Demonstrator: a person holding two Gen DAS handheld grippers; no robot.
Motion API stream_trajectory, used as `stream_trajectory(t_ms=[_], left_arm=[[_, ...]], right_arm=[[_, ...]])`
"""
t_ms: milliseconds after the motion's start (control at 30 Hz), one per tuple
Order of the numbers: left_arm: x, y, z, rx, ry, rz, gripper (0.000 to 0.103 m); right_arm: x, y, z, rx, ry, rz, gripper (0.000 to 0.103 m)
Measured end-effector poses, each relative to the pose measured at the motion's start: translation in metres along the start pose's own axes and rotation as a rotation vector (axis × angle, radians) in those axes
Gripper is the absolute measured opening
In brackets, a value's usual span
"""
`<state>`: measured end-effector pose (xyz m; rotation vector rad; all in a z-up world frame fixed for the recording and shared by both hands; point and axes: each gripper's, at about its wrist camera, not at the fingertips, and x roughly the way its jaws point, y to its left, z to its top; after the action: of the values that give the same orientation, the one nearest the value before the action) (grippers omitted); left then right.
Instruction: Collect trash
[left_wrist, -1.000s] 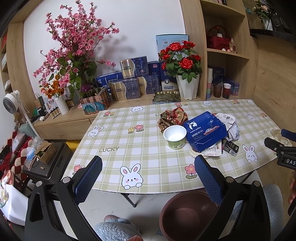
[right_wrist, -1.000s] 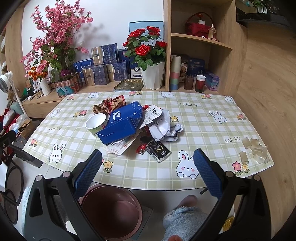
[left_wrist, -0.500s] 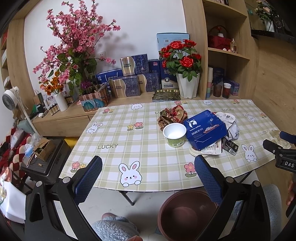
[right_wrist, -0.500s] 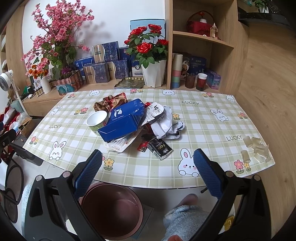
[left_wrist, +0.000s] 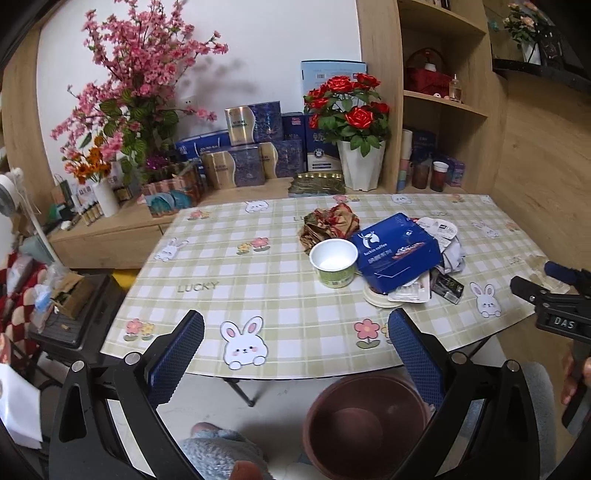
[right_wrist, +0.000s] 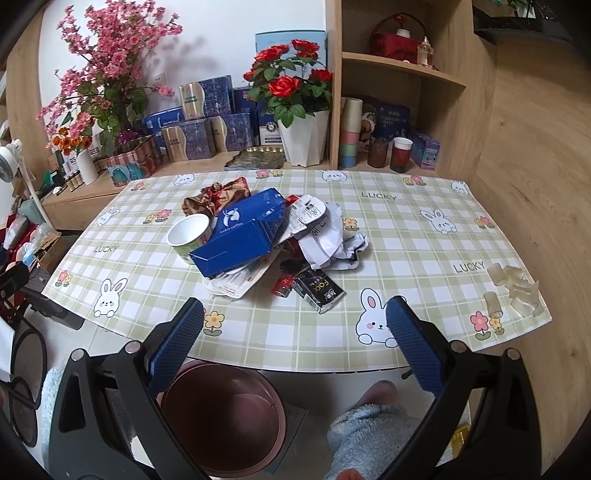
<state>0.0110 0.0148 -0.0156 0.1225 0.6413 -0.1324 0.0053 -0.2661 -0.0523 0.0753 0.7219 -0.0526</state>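
Observation:
A pile of trash lies mid-table: a blue coffee box (left_wrist: 397, 249) (right_wrist: 245, 230), a white-and-green paper cup (left_wrist: 333, 262) (right_wrist: 189, 236), a crumpled brown-red wrapper (left_wrist: 328, 225) (right_wrist: 218, 197), crumpled white paper (right_wrist: 332, 243) and a black sachet (right_wrist: 319, 290). A brown bin (left_wrist: 364, 424) (right_wrist: 223, 411) stands on the floor under the table's near edge. My left gripper (left_wrist: 295, 347) is open and empty, short of the table edge. My right gripper (right_wrist: 295, 339) is open and empty too, above the bin and table edge; it also shows at the right of the left wrist view (left_wrist: 554, 291).
The checked tablecloth (right_wrist: 406, 229) covers the table. Clear plastic pieces (right_wrist: 513, 291) lie at its right corner. Behind stand a rose pot (right_wrist: 304, 136), gift boxes (left_wrist: 243, 162), pink blossoms (left_wrist: 140, 85) and wooden shelves (right_wrist: 402, 74). A person's slippered feet (right_wrist: 369, 428) are beside the bin.
Both grippers have drawn back and risen slightly, so the table sits a little farther off and more of the bin shows. Nothing on the table has moved.

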Motion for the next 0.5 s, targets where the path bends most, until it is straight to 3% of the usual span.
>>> stream_trajectory(t_ms=[500], left_arm=[[0.058, -0.027, 0.001, 0.047, -0.022, -0.074, 0.098]], right_arm=[[0.049, -0.019, 0.004, 0.016, 0.066, -0.007, 0.097]])
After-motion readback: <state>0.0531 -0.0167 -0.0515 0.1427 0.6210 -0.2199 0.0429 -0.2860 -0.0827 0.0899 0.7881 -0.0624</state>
